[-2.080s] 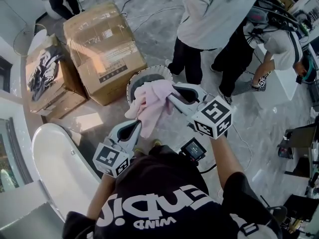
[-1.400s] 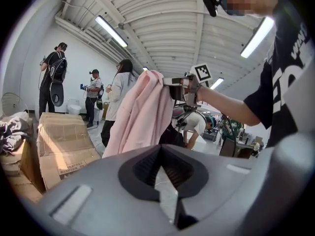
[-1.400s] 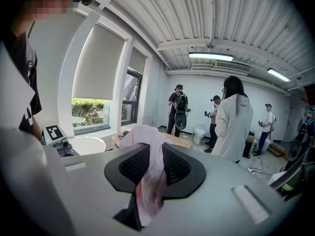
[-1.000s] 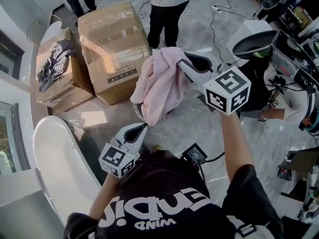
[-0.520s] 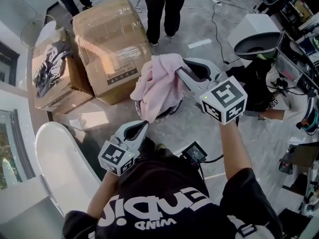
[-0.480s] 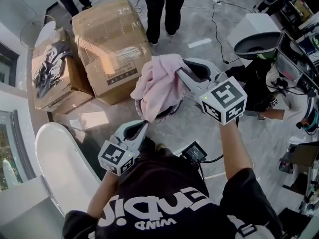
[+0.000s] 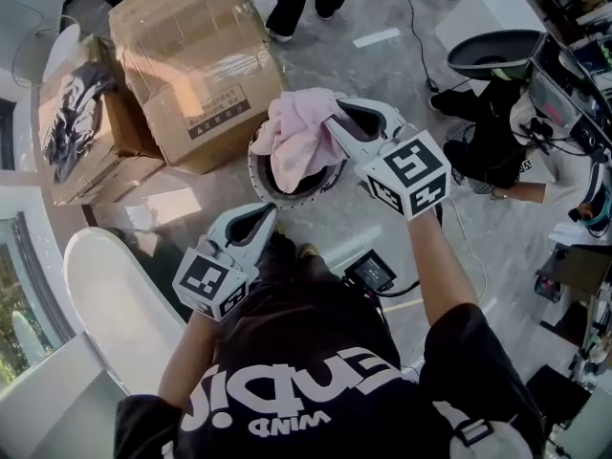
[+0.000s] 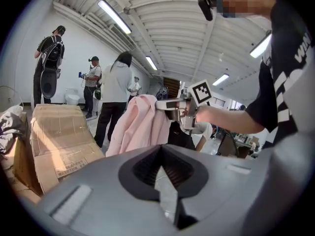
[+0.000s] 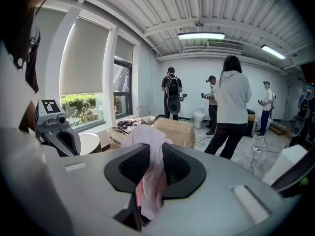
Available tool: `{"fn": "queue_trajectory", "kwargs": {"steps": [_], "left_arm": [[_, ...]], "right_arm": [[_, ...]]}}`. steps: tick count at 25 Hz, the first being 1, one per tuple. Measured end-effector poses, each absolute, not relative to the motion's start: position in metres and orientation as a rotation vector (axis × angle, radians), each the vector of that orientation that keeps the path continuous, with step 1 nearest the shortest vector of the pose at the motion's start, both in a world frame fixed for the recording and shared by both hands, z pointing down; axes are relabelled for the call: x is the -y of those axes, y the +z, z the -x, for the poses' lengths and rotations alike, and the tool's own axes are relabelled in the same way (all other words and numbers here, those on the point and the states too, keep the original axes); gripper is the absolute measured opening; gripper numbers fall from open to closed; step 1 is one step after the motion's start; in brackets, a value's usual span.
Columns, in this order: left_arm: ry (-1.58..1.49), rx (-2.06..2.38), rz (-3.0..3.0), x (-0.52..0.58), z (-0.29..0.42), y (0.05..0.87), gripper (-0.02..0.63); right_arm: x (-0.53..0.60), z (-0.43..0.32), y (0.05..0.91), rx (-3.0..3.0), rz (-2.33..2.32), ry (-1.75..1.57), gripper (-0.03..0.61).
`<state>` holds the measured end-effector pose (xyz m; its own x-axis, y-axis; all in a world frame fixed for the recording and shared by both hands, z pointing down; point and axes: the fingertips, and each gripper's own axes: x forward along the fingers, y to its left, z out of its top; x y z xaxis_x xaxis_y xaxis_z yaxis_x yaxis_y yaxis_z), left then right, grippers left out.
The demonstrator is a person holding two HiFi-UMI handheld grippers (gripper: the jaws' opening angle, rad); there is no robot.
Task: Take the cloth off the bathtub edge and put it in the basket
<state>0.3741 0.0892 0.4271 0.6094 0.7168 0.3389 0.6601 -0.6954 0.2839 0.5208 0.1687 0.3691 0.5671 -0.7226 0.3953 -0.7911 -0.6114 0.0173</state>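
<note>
right gripper (image 7: pixel 328 122) pinched the cloth (image 7: pixel 295 140) above the basket (image 7: pixel 287 197) at twelve o'clock, ready for dropping; left gripper (image 7: pixel 265 214) closed, empty.

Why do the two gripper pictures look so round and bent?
Left gripper view: wide lens bends the ceiling lights, dark round border. Right gripper view: same bend, bright window. Head view: sun patch on cardboard box.
</note>
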Motion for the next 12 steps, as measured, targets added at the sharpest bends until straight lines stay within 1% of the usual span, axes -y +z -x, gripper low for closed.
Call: {"fn": "queue_trajectory", "kwargs": {"steps": [7,12], "left_arm": [[0.703,-1.169,-2.671,-0.093,-0.4,0.455,-0.002],[0.713,-1.16,-2.657,-0.097,-0.417,0.476,-0.003]], "right_arm": [[-0.175,-0.532,0.447,1.239,-2.638,0.688,0.084],[-0.173,-0.526,0.51,1.248,-2.61,0.803,0.084]]}}
